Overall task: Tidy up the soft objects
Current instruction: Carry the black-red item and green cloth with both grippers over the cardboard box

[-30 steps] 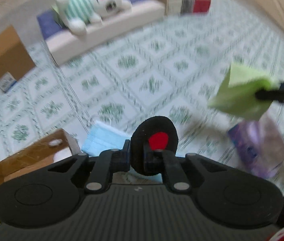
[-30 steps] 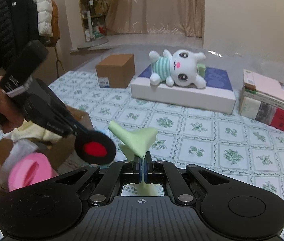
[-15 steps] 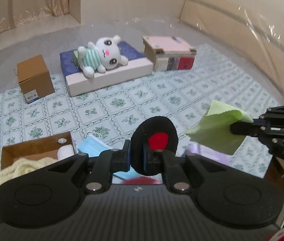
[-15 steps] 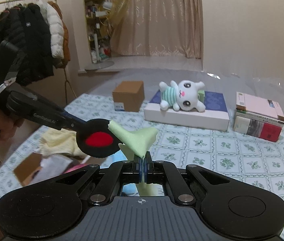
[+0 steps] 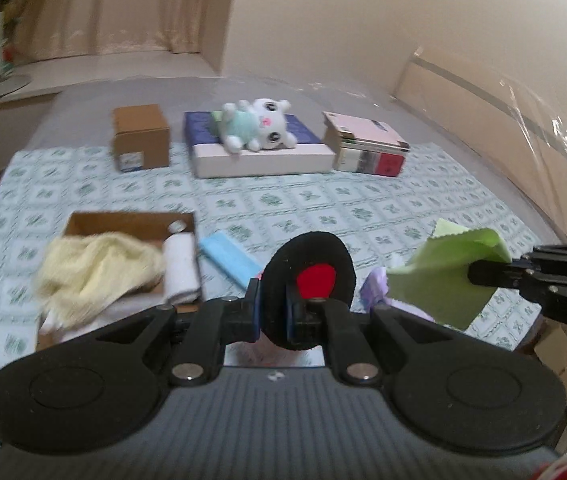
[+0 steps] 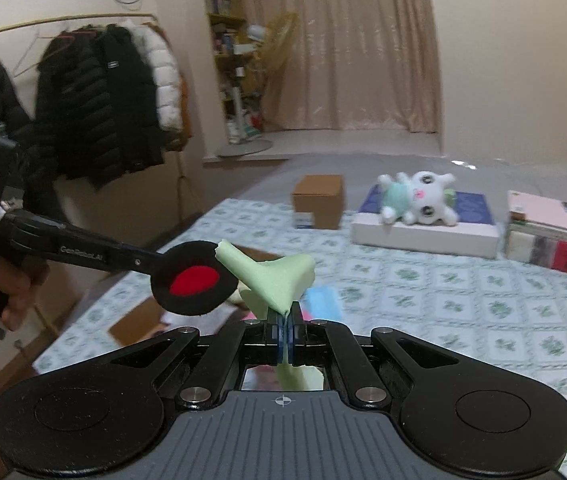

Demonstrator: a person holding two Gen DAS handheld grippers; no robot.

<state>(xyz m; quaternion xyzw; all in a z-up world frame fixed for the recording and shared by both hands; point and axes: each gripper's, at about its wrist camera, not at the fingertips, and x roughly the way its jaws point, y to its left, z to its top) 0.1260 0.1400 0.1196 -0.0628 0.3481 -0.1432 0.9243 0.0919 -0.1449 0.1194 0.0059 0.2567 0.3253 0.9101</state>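
My left hand-held gripper [image 5: 274,312] is squeezed narrow on a round black pad with a red spot [image 5: 308,289]. The pad stands up between the fingers, up in the air above the worktop [image 5: 323,208] with its green flower cloth.

My right hand-held gripper [image 6: 285,334] is pinched tight on a light green cloth [image 6: 273,276]. Its fingers are nearly touching, with just the thin cloth between them. The cloth fans out above the fingertips, and a bit hangs down below them. In the right wrist view, one corner of the cloth looks like it meets the edge of the black pad, but I cannot tell if they really touch.

Down to the left of my left hand-held gripper is an open cardboard box [image 5: 83,220]. A fluffy yellow cloth [image 5: 95,268] spills over its side, and a rolled white cloth [image 5: 181,268] lies by its right wall. Just past the pad, a blue face mask [image 5: 227,258] lies flat on the worktop. A purple soft thing [image 5: 375,294] sits under the green cloth.

Far ahead of both hand-held grippers, a white plush bunny [image 5: 257,128] lies on a flat white and blue box [image 5: 263,158]. A small brown box [image 5: 141,136] is to its left and a stack of books [image 5: 365,146] to its right.
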